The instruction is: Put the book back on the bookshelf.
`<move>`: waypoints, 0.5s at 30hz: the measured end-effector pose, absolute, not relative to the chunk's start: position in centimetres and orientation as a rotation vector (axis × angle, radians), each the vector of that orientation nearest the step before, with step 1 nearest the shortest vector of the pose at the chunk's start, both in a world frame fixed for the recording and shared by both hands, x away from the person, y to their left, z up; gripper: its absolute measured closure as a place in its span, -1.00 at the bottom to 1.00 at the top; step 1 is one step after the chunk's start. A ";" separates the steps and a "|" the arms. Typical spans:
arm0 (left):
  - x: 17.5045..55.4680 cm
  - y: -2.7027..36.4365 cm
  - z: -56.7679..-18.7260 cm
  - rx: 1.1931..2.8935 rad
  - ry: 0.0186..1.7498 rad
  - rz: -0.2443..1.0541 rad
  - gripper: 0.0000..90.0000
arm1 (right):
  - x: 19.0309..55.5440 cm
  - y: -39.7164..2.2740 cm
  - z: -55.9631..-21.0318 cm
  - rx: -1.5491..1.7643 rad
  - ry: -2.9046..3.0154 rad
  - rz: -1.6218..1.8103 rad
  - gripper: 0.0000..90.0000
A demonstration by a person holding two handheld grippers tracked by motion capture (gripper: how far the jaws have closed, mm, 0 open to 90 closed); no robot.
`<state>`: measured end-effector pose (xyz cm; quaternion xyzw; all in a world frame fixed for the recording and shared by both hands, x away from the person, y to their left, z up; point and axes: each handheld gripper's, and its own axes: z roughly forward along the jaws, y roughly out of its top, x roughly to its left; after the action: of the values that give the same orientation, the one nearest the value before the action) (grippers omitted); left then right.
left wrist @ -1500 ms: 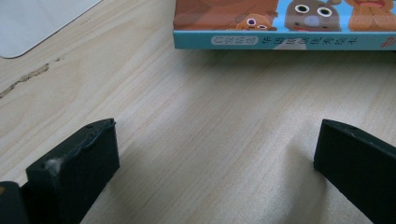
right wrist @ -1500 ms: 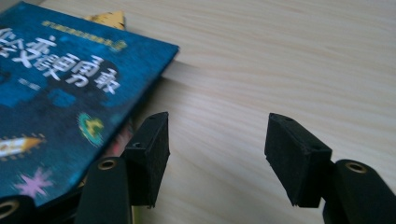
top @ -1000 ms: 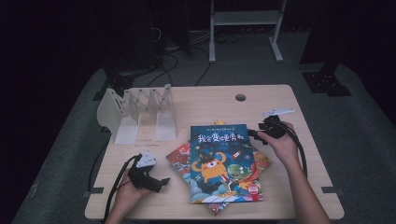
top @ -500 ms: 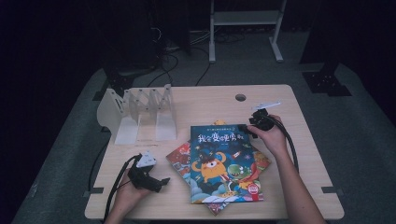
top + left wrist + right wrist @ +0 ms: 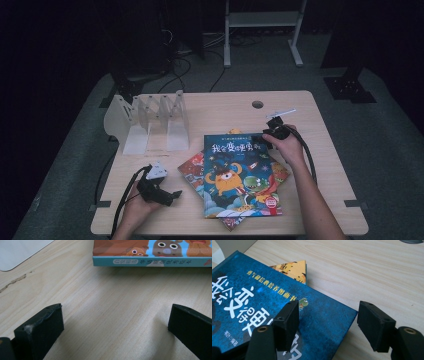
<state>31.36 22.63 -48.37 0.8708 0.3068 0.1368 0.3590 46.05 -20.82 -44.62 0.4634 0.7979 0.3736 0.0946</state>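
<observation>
A blue picture book (image 5: 239,172) lies face up on the wooden table (image 5: 220,107), topmost of a small fanned stack, with an orange-covered book (image 5: 292,269) peeking out beneath its far corner. The right gripper (image 5: 271,134) sits at the blue book's far right corner, its jaws spread wide: in the right gripper view one jaw is over the cover, the other beyond the book's edge above bare table, the corner lying between them. The left gripper (image 5: 160,192) rests near the front left of the table, jaws wide apart over bare wood, with a teal-edged book (image 5: 152,261) ahead of them. A white folding rack (image 5: 150,120) stands at the far left.
</observation>
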 end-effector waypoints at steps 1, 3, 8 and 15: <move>31.4 22.6 -48.4 2.246 0.791 0.353 -1.00 | 46.1 -20.8 -44.6 1.369 2.369 1.104 -0.26; 31.4 22.6 -48.4 2.246 0.792 0.353 -1.00 | 46.1 -20.7 -44.6 1.356 2.376 1.110 -0.26; 31.4 22.6 -48.4 2.246 0.791 0.353 -1.00 | 46.0 -19.8 -44.4 1.299 2.409 1.111 -0.20; 31.3 22.6 -48.4 2.248 0.784 0.350 -1.00 | 45.8 -18.1 -44.3 1.229 2.466 1.113 -0.16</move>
<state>31.35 22.61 -48.37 0.8718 0.3041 0.1355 0.3593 45.82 -18.06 -44.27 0.4120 0.8269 0.3733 0.0849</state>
